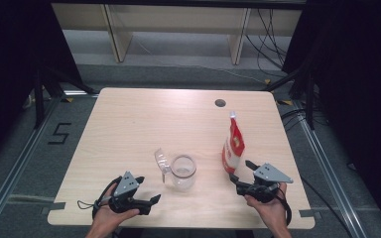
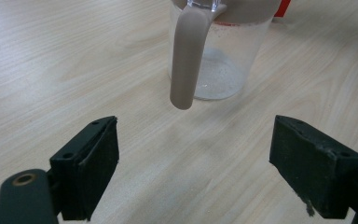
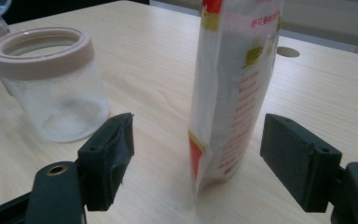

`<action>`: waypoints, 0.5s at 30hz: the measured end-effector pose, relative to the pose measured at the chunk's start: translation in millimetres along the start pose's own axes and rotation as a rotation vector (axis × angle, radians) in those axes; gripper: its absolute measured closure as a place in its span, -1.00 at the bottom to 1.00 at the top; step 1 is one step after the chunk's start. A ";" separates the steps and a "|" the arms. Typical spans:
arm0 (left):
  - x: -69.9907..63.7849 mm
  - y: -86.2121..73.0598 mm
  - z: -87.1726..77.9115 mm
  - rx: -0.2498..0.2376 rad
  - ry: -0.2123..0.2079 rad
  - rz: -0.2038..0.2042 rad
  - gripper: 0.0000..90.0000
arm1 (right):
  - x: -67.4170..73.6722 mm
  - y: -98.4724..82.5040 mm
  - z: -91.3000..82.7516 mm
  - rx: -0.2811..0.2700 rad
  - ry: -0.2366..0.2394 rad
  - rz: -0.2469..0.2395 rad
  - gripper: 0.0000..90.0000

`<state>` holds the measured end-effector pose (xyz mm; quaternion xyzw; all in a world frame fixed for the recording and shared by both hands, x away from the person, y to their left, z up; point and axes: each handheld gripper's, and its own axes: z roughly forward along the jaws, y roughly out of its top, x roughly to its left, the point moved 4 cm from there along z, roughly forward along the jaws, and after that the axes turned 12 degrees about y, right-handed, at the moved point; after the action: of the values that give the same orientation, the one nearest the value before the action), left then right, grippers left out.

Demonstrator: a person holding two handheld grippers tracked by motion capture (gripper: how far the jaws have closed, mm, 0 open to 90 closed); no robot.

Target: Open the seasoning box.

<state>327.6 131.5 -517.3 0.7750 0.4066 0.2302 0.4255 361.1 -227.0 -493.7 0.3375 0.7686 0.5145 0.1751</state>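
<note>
Plainly, the right gripper [image 1: 241,171] stood with jaws apart around the red-and-white pouch [image 1: 232,147], pads not pressing; closing squarely on its lower body, without tipping it, would suit. That pouch stood upright right of frame centre, long axis vertical, sealed top upward. Lower left, the left gripper [image 1: 155,199] gaped empty near the clear jar [image 1: 183,172].

Showing a black "5" marked on the floor [image 1: 59,133] at nine o'clock, plus red print, too small for reading, on the pouch [image 3: 235,88].
</note>
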 end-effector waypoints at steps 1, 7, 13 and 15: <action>-0.2 0.1 0.0 0.001 0.000 0.001 -0.66 | -0.5 0.9 5.5 0.004 0.013 -0.013 -0.47; -0.5 -0.1 0.8 0.001 -0.001 0.007 -0.66 | -5.7 4.2 14.6 -0.013 -0.005 -0.033 -0.53; 0.6 -0.5 1.4 0.007 -0.002 0.016 -0.66 | -12.4 6.9 23.7 -0.036 0.014 -0.018 -0.53; -0.3 -0.6 1.6 0.008 -0.002 -0.001 -0.66 | -12.9 7.2 27.1 -0.032 0.011 -0.022 -0.54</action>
<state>328.3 130.7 -518.7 0.7767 0.4075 0.2279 0.4228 389.4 -216.1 -499.3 0.3232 0.7651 0.5264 0.1818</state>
